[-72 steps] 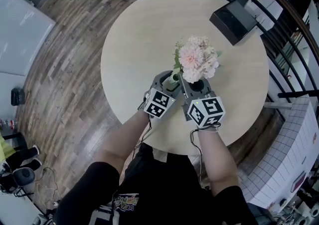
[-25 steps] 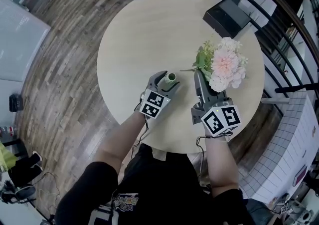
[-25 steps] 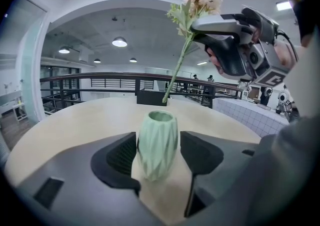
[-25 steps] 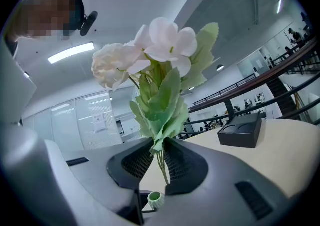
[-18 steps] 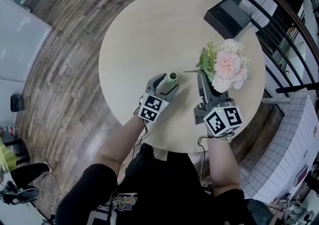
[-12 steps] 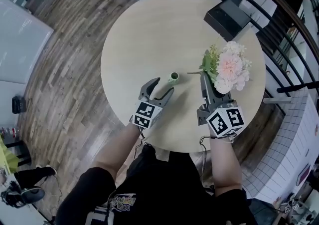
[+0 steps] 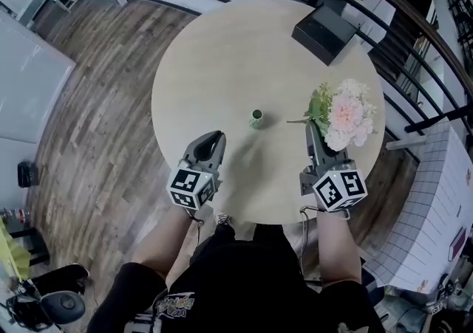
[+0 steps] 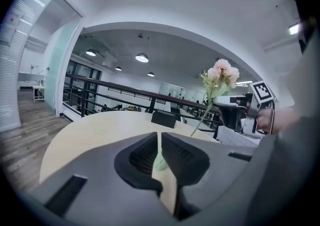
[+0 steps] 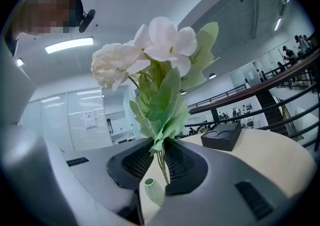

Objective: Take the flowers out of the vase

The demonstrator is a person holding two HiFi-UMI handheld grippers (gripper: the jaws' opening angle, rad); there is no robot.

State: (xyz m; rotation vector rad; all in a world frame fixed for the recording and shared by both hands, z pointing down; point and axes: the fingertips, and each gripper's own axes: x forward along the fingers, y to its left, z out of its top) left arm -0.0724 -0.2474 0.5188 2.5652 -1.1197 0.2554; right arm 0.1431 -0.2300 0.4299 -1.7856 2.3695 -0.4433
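Note:
The small green vase (image 7: 256, 118) stands alone and upright near the middle of the round table (image 7: 222, 51). My left gripper (image 7: 212, 141) hovers near the table's front edge, down-left of the vase and apart from it. Its jaws have just been closing and stand nearly together with nothing between them; the left gripper view shows the vase (image 8: 159, 161) through the thin slit. My right gripper (image 7: 313, 134) is shut on the stems of the pink and white flowers (image 7: 344, 120), held up at the table's right. In the right gripper view the stems (image 9: 161, 162) run between the pads (image 9: 182, 162), with the vase (image 9: 154, 191) beyond.
A black box (image 7: 325, 32) lies at the table's far right edge and shows in the right gripper view too (image 9: 223, 137). A dark railing (image 7: 414, 36) runs behind the table. Wooden floor (image 7: 96, 103) lies to the left.
The left gripper let go of the vase, drew back toward the front edge and its jaws came together. The right gripper carried the flowers out of the vase and to the right.

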